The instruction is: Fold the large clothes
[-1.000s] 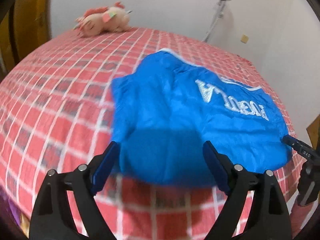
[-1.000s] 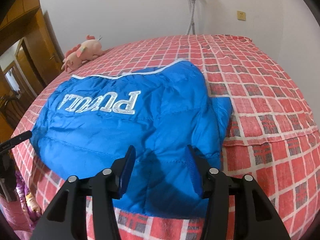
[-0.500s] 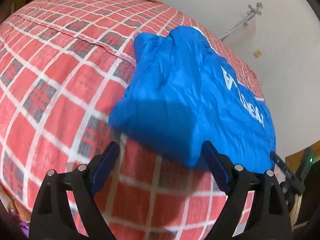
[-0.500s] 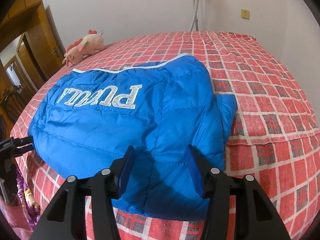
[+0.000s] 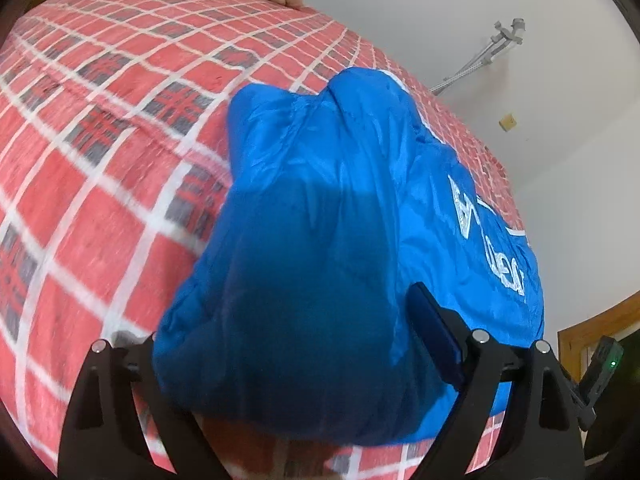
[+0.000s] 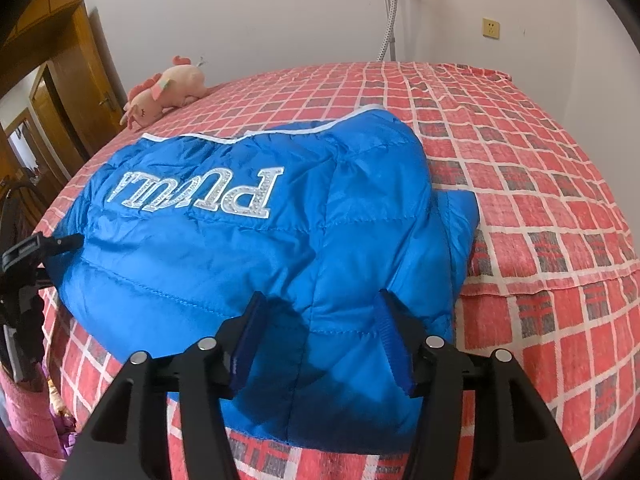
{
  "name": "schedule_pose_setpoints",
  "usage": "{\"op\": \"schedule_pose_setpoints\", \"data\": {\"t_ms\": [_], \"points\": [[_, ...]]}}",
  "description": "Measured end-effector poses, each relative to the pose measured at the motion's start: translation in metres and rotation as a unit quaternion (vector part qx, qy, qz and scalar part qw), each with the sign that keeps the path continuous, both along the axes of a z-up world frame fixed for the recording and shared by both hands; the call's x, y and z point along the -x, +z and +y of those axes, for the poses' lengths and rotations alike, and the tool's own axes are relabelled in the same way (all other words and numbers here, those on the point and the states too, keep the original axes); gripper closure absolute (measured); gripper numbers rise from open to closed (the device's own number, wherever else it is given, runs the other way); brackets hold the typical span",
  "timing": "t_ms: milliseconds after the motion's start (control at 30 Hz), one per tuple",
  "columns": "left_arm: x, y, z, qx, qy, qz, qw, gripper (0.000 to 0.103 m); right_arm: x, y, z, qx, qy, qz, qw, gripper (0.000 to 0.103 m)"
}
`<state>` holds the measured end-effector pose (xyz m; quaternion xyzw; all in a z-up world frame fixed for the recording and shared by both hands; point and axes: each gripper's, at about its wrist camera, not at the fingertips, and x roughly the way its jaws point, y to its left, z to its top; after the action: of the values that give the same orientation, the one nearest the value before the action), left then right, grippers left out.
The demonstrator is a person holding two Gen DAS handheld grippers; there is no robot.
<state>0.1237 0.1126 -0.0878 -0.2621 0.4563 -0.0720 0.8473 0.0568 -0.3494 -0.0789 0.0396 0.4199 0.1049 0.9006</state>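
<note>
we've got both grippers spread over the blue jacket (image 6: 248, 248) on the bed (image 6: 560, 184), left gripper (image 5: 280, 344) released wide, right gripper (image 6: 320, 328) opening, grabbing nothing, lining up a fold

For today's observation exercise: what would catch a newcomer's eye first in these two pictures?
The bright blue puffer jacket, with silvery lettering, lies bunched on the red checked bedspread and fills both views. A pink plush toy rests at the bed's far edge by the wall. The left gripper stands wide around the jacket's near end; the right gripper is opening over its hem.
</note>
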Motion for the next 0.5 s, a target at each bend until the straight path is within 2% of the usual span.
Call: {"op": "schedule_pose_setpoints", "data": {"t_ms": [233, 500], "points": [[-0.0087, -0.0034, 0.0022, -0.001, -0.007, -0.022, 0.9997, 0.026, -0.0009, -0.0021, 0.0025, -0.004, 0.003, 0.005, 1.0, 0.046], [-0.001, -0.0057, 0.0031, -0.005, -0.013, -0.051, 0.9986, 0.032, -0.0042, -0.0057, 0.006, 0.002, -0.003, 0.008, 1.0, 0.046]]}}
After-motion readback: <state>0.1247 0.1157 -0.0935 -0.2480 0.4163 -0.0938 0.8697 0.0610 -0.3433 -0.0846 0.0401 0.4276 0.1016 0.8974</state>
